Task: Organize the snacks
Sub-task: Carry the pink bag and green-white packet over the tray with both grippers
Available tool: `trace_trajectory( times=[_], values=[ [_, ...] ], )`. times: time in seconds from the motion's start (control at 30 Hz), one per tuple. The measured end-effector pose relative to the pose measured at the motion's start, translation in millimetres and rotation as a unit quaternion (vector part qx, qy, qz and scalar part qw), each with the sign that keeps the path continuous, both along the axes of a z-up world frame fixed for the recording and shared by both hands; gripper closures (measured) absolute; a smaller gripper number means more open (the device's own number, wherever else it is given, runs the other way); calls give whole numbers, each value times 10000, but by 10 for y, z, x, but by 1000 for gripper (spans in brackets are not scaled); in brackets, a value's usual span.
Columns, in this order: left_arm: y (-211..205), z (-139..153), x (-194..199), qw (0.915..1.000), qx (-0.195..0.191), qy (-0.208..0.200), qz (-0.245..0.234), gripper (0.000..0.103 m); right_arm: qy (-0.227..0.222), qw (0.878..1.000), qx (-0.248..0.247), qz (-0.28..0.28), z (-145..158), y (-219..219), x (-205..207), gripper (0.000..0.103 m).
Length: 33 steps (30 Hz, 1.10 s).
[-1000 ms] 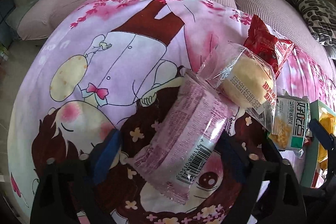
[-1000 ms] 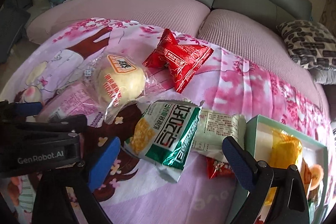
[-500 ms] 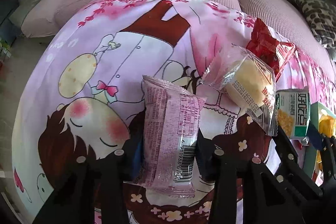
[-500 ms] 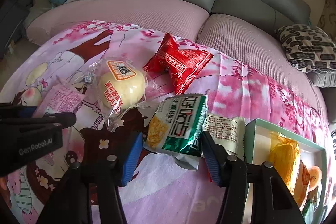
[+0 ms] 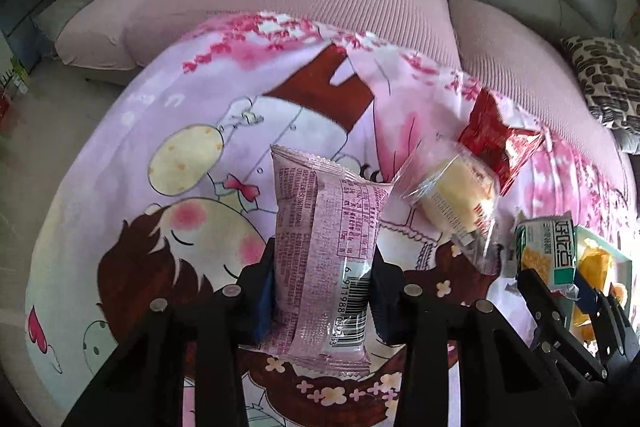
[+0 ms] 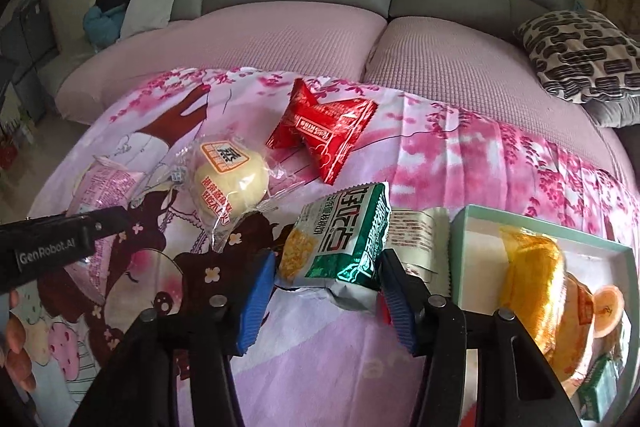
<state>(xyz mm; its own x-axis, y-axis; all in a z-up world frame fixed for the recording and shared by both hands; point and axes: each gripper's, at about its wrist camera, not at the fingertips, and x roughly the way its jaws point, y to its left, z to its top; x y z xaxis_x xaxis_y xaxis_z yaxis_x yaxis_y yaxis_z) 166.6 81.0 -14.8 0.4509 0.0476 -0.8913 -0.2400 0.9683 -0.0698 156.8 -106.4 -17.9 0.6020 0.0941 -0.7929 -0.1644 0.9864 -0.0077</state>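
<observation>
Both claws loaded; the box lies to the right, nearest the right hand.

The left gripper [image 5: 322,291] has just clenched on the pink pack [image 5: 326,255], whose long axis runs straight out between the jaws, barcode end nearest the camera. The right gripper [image 6: 326,285] has closed on the green pack [image 6: 340,239]; it sits crosswise between the blue pads [image 6: 256,301], its long axis slanting up toward the right. The teal box [image 6: 532,227], already holding an orange pack [image 6: 532,287], lies just right of the right claw, and well right of the left one. My judgement: the green pack has the short trip. The bun [image 6: 230,183] and red pack [image 6: 324,131] wait on the cloth [image 6: 460,155] beyond.
</observation>
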Motion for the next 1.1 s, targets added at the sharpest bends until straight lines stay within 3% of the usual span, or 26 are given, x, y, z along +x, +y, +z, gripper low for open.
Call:
trace_trajectory(
  times=[0.6, 1.1],
  values=[
    [-183, 367, -184, 9985, 115, -491, -203, 62, -290, 9996, 62, -28, 345, -152, -364, 48],
    [-857, 707, -271, 9889, 75, -1038, -1058, 62, -758, 9946, 314, -634, 739, -724, -693, 48]
  ],
)
